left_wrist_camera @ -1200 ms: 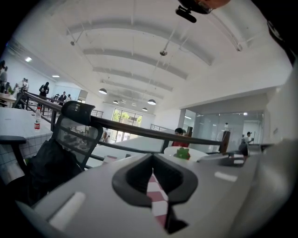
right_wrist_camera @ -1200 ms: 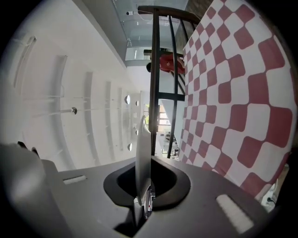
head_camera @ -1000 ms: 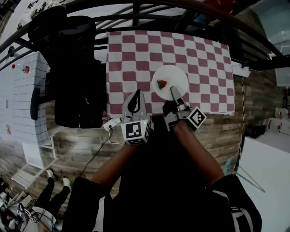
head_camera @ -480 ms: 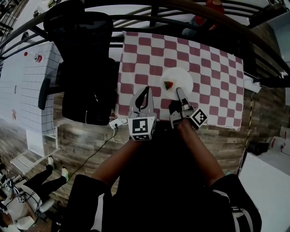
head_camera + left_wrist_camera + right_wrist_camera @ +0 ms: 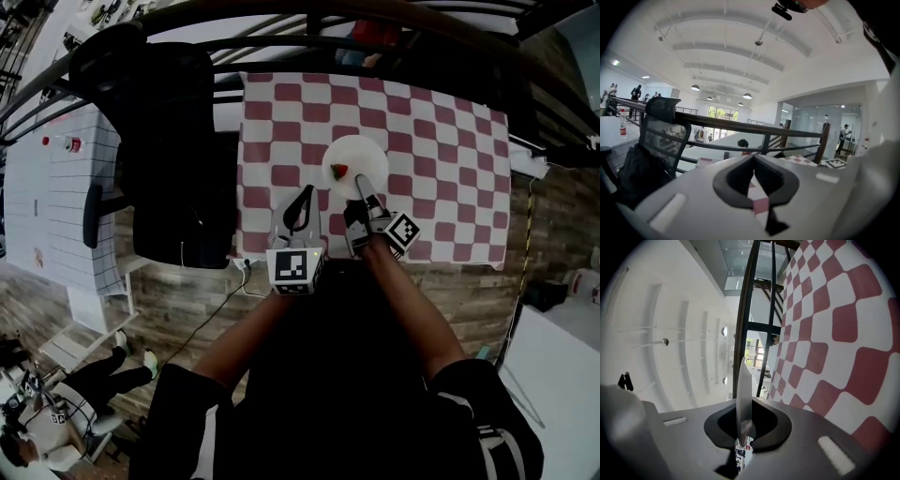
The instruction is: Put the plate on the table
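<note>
Your right claw (image 5: 362,186) clamped on plate (image 5: 361,153) rim, frame centre, over checkered table (image 5: 450,141); left claw (image 5: 305,194) closed, empty.

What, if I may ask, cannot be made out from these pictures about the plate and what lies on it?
- Whether the plate touches the table: the head view looks down from above, and the right gripper view shows it edge-on.
- What the red-and-green item on it is: too small in the head view.
- The plate's near rim: behind the right gripper in the head view.
</note>
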`<state>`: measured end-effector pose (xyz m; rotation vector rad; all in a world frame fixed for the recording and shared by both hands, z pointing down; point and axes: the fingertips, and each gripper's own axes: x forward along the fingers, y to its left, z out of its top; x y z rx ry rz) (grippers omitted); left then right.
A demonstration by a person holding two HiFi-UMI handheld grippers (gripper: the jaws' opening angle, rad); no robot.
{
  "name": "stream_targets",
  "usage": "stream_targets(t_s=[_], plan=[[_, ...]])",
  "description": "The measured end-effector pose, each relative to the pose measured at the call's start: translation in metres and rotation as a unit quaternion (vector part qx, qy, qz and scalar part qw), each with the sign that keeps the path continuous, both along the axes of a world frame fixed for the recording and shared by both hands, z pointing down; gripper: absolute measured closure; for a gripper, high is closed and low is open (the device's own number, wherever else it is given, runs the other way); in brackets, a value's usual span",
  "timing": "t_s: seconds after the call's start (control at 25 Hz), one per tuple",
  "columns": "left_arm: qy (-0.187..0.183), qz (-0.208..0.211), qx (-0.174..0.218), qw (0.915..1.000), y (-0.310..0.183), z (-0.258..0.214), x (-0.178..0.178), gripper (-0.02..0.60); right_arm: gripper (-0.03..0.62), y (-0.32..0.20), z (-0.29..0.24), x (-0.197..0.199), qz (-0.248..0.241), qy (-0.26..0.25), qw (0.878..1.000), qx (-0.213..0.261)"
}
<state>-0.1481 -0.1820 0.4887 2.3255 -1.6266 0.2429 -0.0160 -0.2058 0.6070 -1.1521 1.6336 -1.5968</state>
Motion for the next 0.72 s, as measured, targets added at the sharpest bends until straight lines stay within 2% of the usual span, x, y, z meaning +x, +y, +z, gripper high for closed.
stream_targets(t_s=[0.2,0.4,0.56,0.72], plan=[[-0.011,-0.018,-0.007,0.9997,-0.021,0.008,-0.006,0.572,0.585,-0.016,0.020,0.010,-0.009,0.020,1.000,-0.003],[-0.015,-0.038,-0.018,0.9990,-0.035,0.020,-0.010,0.572,0.585,-0.022,0.050,0.012,-0.014,0.025,0.999,-0.037],[-0.019,-0.036,-0.031,0.9987,-0.047,0.030,-0.001,0.572,0.585,-0.031,0.068,0.012,-0.024,0.036,0.998,-0.050],[-0.020,-0.036,-0.048,0.9980,-0.056,0.038,0.004,0.572,0.585,-0.043,0.078,0.005,-0.036,0.011,0.998,-0.045]])
